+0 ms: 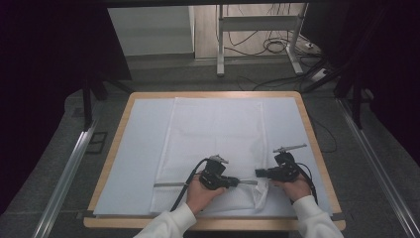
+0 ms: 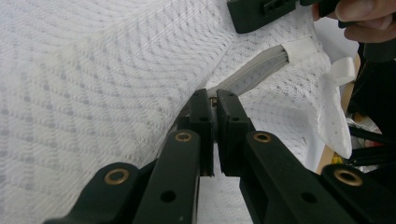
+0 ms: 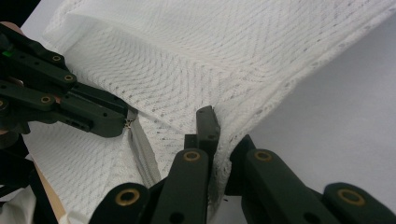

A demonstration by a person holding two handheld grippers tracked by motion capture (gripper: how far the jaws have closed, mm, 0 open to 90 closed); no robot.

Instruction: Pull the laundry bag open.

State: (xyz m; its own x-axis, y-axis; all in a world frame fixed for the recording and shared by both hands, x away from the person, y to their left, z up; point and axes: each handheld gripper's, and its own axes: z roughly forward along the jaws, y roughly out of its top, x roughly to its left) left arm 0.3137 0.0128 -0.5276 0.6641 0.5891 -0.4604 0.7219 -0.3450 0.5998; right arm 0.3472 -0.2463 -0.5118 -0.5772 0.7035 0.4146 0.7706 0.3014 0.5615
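- Mesh laundry bag (image 1: pixel 213 144) lies flat on the white sheet (image 1: pixel 138 163) that covers the worktop (image 1: pixel 311 130); its zipper (image 1: pixel 168 184) runs along the near edge, just in front of my hands.
- I have the left gripper (image 2: pixel 211 100) with its jaws clamped on the zipper pull (image 2: pixel 213 99), about midway along the track.
- My right gripper (image 3: pixel 223 135) has its jaws pinched on the bag's mesh edge at the near right corner, holding the fabric taut.
- I judge the step in hand to be running the zipper; which way it is going I cannot tell.
- The next move calls for a straight pull along the track, with the right side holding firm so the mesh does not bunch.
- The room is dim: grey floor, a metal rail (image 1: pixel 64 173) on the left, and a table frame (image 1: pixel 257 29) with cables (image 1: pixel 277 47) at the far side.
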